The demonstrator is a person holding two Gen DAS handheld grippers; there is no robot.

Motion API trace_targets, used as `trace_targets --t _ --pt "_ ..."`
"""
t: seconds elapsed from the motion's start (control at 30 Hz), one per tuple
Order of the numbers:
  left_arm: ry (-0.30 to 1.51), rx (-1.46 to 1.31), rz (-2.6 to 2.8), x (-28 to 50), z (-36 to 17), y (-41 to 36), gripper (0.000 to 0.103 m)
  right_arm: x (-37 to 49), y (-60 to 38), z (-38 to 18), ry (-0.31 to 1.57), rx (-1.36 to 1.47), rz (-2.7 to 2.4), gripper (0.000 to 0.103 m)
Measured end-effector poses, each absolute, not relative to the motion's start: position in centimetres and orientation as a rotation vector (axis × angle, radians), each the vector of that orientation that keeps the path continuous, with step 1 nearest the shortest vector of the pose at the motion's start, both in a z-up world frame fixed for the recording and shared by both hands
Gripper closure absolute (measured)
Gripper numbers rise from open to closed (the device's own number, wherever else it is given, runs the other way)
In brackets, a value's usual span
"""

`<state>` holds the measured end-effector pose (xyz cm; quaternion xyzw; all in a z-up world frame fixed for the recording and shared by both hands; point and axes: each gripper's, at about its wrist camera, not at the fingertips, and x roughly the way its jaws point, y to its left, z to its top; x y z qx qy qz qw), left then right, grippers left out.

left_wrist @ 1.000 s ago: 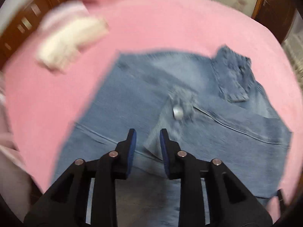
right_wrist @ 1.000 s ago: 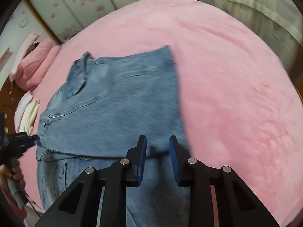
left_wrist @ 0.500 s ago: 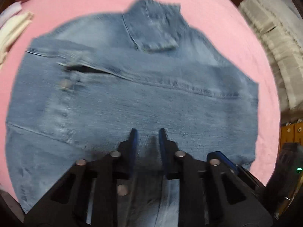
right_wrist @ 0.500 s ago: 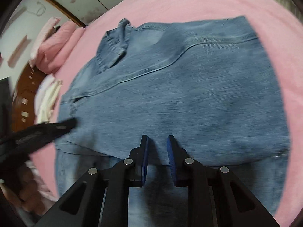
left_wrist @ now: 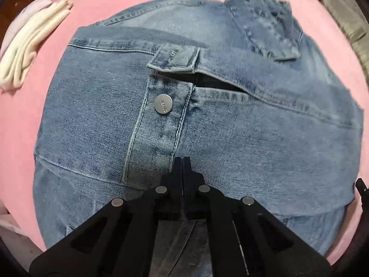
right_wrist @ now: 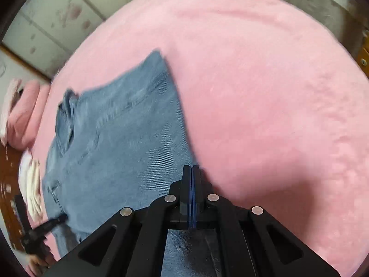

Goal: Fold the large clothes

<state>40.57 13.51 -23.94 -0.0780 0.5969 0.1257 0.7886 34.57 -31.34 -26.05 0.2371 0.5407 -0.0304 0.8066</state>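
The denim jacket [left_wrist: 207, 120] is lying flat on the pink bed [right_wrist: 265, 92], stretching away from both grippers. The left gripper [left_wrist: 183, 161] is pressing down on its near fold, jaws pressed together, nothing visibly pinched. The right gripper [right_wrist: 191, 169] is resting at its right edge, jaws also together.

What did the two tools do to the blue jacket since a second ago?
Both tools came down onto the denim jacket and snapped shut. The left tool now meets the cloth near the button placket; the right tool closed at the jacket's right edge. Whether either has pinched cloth is hard to tell. The jacket still lies on the pink blanket, with the folded white clothes beside it.
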Motion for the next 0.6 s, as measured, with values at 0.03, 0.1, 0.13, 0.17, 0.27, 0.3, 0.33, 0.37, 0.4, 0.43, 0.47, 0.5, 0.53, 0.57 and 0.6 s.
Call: trace_targets --t 0.03,0.1,0.13,0.17,0.27,0.3,0.33,0.37,0.4,0.43,0.47,0.5,0.53,0.57,0.6 --pt "1.276 -0.179 0.260 40.2 -23.7 13.5 0.102 34.8 -30.3 -25.5 1.136 0.513 0.006 0.103" --pt "1.264 -0.208 0.213 39.7 -22.9 13.0 0.102 35.3 -27.5 -25.3 1.132 0.543 0.164 0.103" --pt "1.253 -0.242 0.162 39.4 -22.4 12.5 0.102 35.6 -25.5 -25.7 1.148 0.565 0.259 0.103" --pt "1.244 -0.277 0.117 39.3 -22.0 12.0 0.102 35.8 -23.2 -26.3 1.174 0.577 0.349 0.103" --pt "1.246 -0.402 -0.061 40.4 -21.4 9.2 0.102 36.6 -16.9 -28.8 1.267 0.597 0.518 0.103" --pt "1.252 -0.421 -0.087 40.8 -21.6 8.3 0.102 36.8 -15.6 -29.5 1.279 0.631 0.539 0.103" --pt "1.265 -0.444 -0.117 41.9 -22.3 7.4 0.102 37.2 -14.4 -30.4 1.290 0.684 0.560 0.103" --pt "1.276 -0.450 -0.124 42.6 -22.6 7.1 0.102 37.9 -13.6 -31.2 1.295 0.717 0.563 0.103" --pt "1.294 -0.437 -0.111 43.9 -23.5 6.5 0.102 38.7 -13.3 -31.7 1.286 0.736 0.555 0.103" --pt "1.299 -0.403 -0.072 44.7 -24.0 5.9 0.102 39.8 -13.2 -32.0 1.277 0.748 0.551 0.103" --pt "1.297 -0.373 -0.030 45.1 -24.6 6.3 0.102 40.6 -13.6 -32.1 1.265 0.754 0.542 0.103" --pt "1.275 -0.327 0.057 45.8 -24.8 6.7 0.102 41.3 -14.4 -32.1 1.252 0.747 0.526 0.103" --pt "1.253 -0.310 0.109 45.8 -24.6 7.3 0.102 42.2 -15.8 -32.0 1.231 0.730 0.498 0.103" --pt "1.228 -0.294 0.178 46.1 -24.6 8.2 0.102 42.7 -17.3 -32.0 1.212 0.723 0.461 0.103" --pt "1.216 -0.285 0.228 46.1 -24.6 8.8 0.102 43.5 -19.2 -32.0 1.193 0.698 0.372 0.103"
